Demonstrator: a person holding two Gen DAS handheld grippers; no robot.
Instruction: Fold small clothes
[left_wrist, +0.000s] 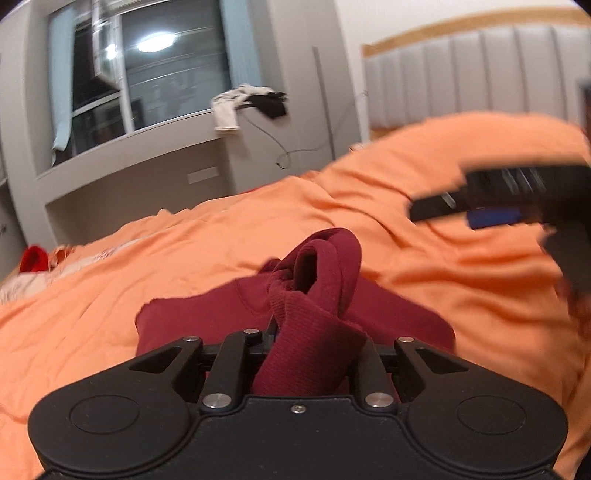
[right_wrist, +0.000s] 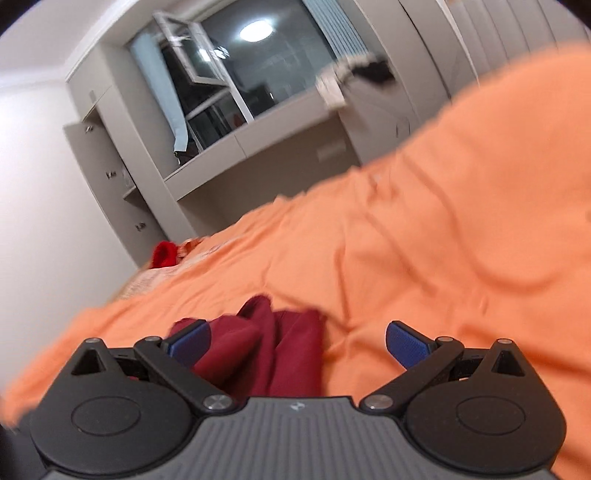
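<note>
A dark red garment lies bunched on the orange bedspread. My left gripper is shut on its ribbed edge, and the cloth fills the gap between the jaws. My right gripper shows blurred at the right of the left wrist view, above the bedspread. In the right wrist view the right gripper is open and empty, its blue pads wide apart. The garment lies just ahead of its left finger.
A bright red item lies at the far left edge of the bed. A padded grey headboard stands at the back right. Clothes hang on the window ledge. Grey cabinets line the far wall.
</note>
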